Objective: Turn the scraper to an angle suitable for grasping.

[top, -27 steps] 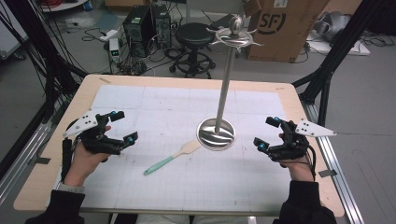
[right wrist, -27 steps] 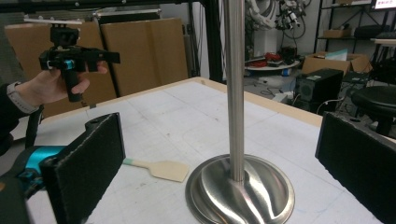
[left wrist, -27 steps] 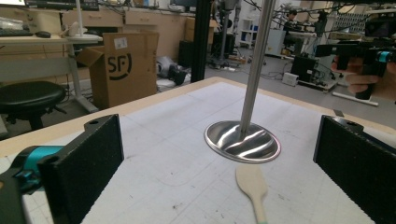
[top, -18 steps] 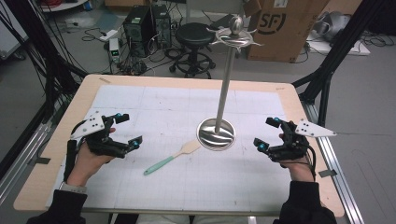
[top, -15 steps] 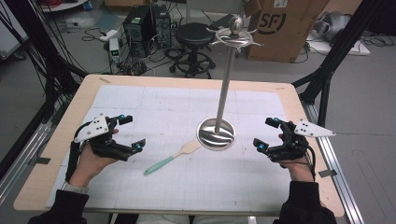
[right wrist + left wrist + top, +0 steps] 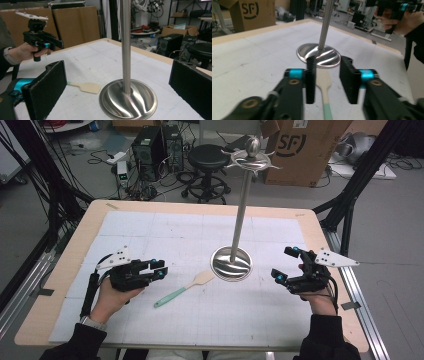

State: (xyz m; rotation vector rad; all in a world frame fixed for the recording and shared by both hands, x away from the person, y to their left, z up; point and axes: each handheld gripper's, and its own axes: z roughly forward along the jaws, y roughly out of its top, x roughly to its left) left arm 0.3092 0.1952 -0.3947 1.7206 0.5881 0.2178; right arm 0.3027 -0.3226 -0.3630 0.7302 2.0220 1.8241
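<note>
Right now my left gripper (image 6: 159, 268) hovers low over the left part of the table (image 6: 65, 265), jaws parted with nothing between them, narrower than the other tool's. What matters for the coming move is how the spatula (image 6: 182, 290) lies from it: just to the right of the jaw tips, flat on the mat, long axis running diagonally from the green handle end nearest me up to the pale wooden blade, which ends just beside the round foot of the steel stand (image 6: 231, 264). In the left gripper view the spatula (image 6: 323, 85) runs straight away between the two black pads toward that stand (image 6: 318, 53), so the tool is lined up along the handle, not across it; I judge I would have to come down over the green end or turn the wrist to pinch it. My left hand is clearly the nearer one. Farther right, the stand's pole rises to a hooked crown, all hooks bare. My right gripper (image 6: 289, 265) waits beyond the stand, well apart from the spatula, jaws spread wide and empty; its own view shows the blade (image 6: 88, 87) past its left pad. White gridded mat on a pale wooden tabletop; behind it a stool (image 6: 207, 157), computer towers, cables and a cardboard box (image 6: 300, 150).
</note>
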